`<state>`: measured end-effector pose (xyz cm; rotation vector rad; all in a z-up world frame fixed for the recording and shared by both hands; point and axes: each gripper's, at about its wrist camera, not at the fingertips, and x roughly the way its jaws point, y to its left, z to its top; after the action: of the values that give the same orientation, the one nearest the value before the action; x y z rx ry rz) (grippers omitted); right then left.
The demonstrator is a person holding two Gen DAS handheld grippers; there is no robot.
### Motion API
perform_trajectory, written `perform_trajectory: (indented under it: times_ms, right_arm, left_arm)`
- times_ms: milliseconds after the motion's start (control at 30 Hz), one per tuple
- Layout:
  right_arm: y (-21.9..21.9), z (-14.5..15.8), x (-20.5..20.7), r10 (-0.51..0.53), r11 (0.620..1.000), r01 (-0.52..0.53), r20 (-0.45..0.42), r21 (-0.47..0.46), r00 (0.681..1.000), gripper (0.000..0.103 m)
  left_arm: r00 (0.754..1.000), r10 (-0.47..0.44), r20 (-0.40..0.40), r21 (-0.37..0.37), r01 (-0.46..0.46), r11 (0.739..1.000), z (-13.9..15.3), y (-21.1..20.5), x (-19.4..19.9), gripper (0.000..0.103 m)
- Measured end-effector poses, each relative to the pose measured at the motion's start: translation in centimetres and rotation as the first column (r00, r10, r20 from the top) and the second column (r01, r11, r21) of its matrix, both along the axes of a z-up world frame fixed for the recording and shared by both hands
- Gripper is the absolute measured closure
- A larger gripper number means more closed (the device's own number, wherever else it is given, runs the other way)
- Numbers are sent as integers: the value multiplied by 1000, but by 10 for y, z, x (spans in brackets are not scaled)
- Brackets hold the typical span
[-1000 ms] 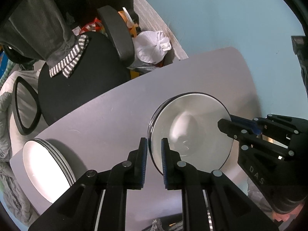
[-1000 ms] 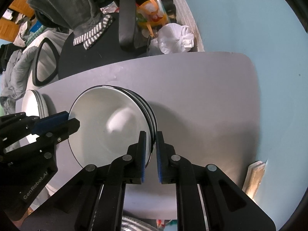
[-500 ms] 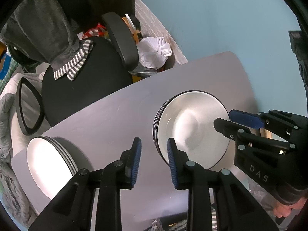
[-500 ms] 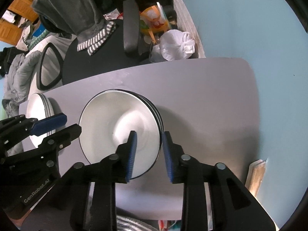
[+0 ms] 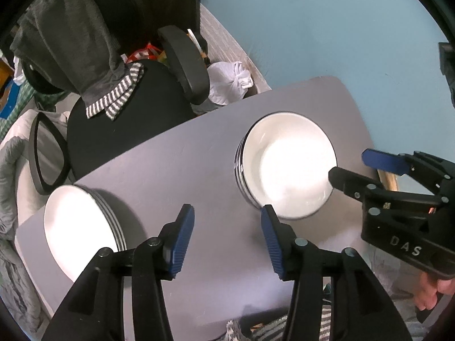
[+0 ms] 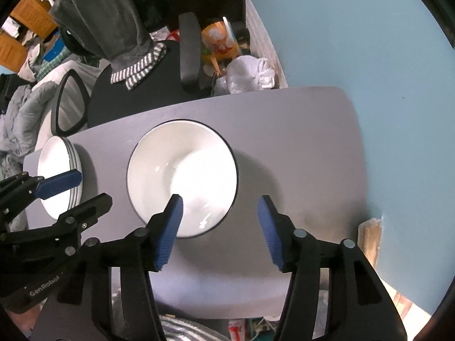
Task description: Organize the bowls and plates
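Note:
A stack of white bowls with dark rims (image 5: pixel 287 167) sits on the grey table (image 5: pixel 176 170), and shows in the right wrist view (image 6: pixel 182 176) too. A stack of white plates (image 5: pixel 79 227) sits at the table's left end, also in the right wrist view (image 6: pixel 58 176). My left gripper (image 5: pixel 227 238) is open and empty, above the table between the two stacks. My right gripper (image 6: pixel 220 224) is open and empty, just right of the bowl stack; it also shows in the left wrist view (image 5: pixel 358 162).
A black office chair (image 5: pixel 133 108) with grey clothes draped on it stands behind the table. A white plastic bag (image 5: pixel 230 82) lies by the blue wall (image 5: pixel 327 28). Bedding (image 6: pixel 22 113) lies to the left. The table's right end (image 6: pixel 312 142) is bare.
Both grippers let go of the top bowl's rim, opened wide and pulled back up from the stack. The bowl now rests on the stack.

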<state>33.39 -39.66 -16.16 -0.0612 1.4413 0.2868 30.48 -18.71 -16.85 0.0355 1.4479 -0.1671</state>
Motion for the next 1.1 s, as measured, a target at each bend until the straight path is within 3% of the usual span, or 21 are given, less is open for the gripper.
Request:
perform_trajectory:
  times_ms: [200,333,433,800,1100]
  right_arm:
    - [8,11,-16,24,1000,-23,38,-16,999,40]
    - [13,19,-27,45,999,-43,71,-29,996,39]
    - [15,21,-34,56,998,-54,88,-23,995,39]
    - [17,21,-51,91,996,-88,127,-26,988,39]
    - [-4,16,-43,52,999,-53,137,4,989,39]
  left_arm:
    - [997,25,68,-13,-24,1000,19,14,-20,35]
    - [994,46,102,-23,-43,999,33,21,-32,33]
    - [989,79,125,-43,-74,996,39,29,-40,25]
    - [977,181,115,-101,-170,980,32,47,-52,24]
    - [983,173,62,-96,-167,981,16,35,-42,24]
